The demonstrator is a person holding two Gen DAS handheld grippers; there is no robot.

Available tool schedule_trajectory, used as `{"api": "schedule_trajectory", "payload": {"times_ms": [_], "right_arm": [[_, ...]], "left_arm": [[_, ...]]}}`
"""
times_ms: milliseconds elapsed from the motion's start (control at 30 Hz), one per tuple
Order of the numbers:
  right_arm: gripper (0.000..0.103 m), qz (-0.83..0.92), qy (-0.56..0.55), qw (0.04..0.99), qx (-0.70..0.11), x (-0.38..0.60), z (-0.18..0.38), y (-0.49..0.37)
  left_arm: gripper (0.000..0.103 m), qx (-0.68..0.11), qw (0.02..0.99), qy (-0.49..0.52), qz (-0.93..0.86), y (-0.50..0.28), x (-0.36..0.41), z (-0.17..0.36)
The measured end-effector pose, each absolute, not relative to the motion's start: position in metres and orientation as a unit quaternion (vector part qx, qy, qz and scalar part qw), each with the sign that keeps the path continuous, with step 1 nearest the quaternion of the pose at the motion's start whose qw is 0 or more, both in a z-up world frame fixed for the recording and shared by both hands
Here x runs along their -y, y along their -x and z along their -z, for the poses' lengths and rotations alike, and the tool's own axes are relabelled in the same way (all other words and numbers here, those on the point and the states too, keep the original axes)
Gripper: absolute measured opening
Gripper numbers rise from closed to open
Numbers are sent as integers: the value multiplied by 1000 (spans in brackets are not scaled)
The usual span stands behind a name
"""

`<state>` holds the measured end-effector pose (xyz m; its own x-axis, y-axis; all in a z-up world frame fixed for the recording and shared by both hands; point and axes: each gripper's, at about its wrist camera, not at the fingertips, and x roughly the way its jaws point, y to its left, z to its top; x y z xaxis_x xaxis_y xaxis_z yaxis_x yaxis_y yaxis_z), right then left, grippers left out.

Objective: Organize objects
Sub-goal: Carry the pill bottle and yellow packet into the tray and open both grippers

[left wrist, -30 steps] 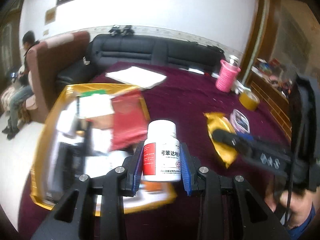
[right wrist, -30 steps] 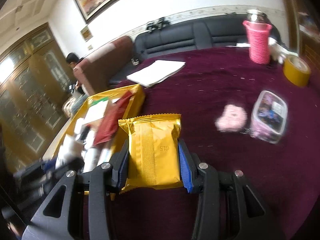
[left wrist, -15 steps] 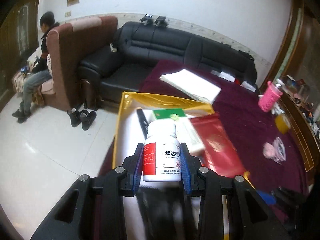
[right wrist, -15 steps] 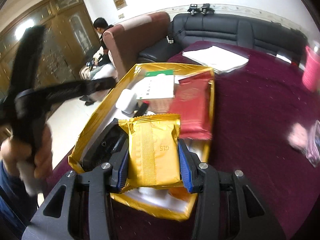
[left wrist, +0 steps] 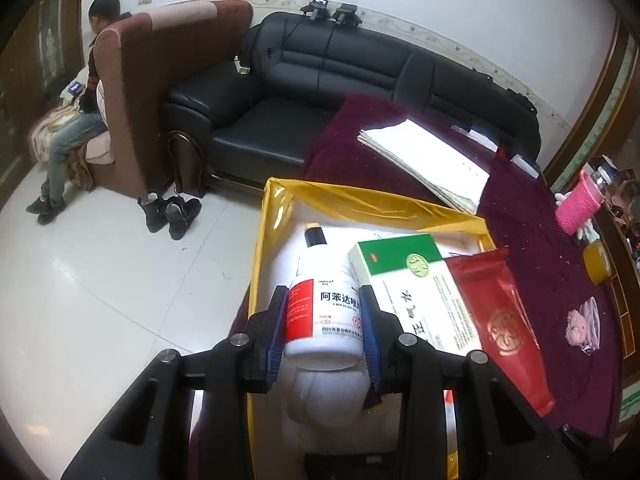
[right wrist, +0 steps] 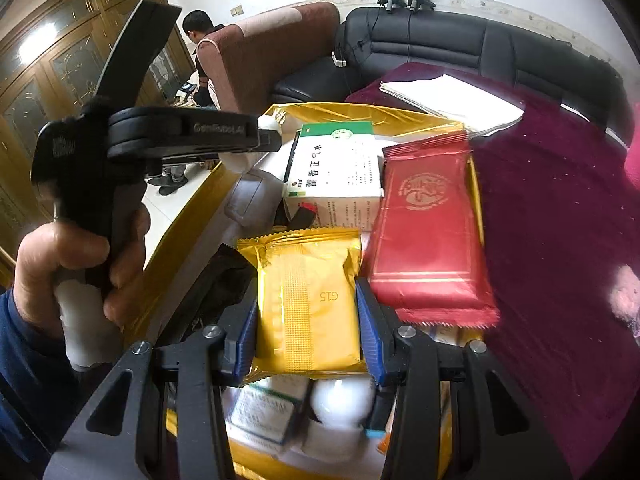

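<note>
I see the white plastic medicine bottle with a red-and-white label (left wrist: 324, 312) upright, pinched at its sides above the gold-walled, white-floored box (left wrist: 280, 196). The gold foil snack packet stamped G15 (right wrist: 310, 300) is flat-faced and clamped by both edges over the box's near end. Inside the box, a white carton with a green band (right wrist: 340, 164) lies flat at twelve o'clock from the packet. A dark red foil packet with a gold emblem (right wrist: 428, 232) lies at one o'clock, overlapping the right wall. I think a black-capped bottle (left wrist: 316, 236) lies beyond the medicine bottle.
</note>
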<state>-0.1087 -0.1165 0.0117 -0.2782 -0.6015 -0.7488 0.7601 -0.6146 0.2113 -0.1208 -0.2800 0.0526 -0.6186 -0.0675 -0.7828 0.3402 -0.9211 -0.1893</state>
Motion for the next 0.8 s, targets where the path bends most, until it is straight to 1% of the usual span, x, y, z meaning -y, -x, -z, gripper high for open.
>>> {"api": "schedule_trajectory", "payload": {"times_ms": [233,433,500,633,700,800], "right_arm": [[42,796,-413,430,-103,127,-11,107],[44,796,-412,429,-111,128,-13,106],[46,797,-412,428,-113,126,-14,105],[52,795,-406,436,-110,118,-20,100],[52,795,-401,441,-110,114,-24,96],[52,783,-400,467,-96,105,-29,88]], "left_arm": [[30,-175,105,-428,880,121,284,-47],[31,-180,109,-425,881,116,284,-52],[34,-181,107,-426,880,113,284,-55],[37,-182,109,-419,883,106,281,-63],[40,-179,109,-416,885,101,277,-67],[41,-175,109,-414,887,96,272,-72]]}}
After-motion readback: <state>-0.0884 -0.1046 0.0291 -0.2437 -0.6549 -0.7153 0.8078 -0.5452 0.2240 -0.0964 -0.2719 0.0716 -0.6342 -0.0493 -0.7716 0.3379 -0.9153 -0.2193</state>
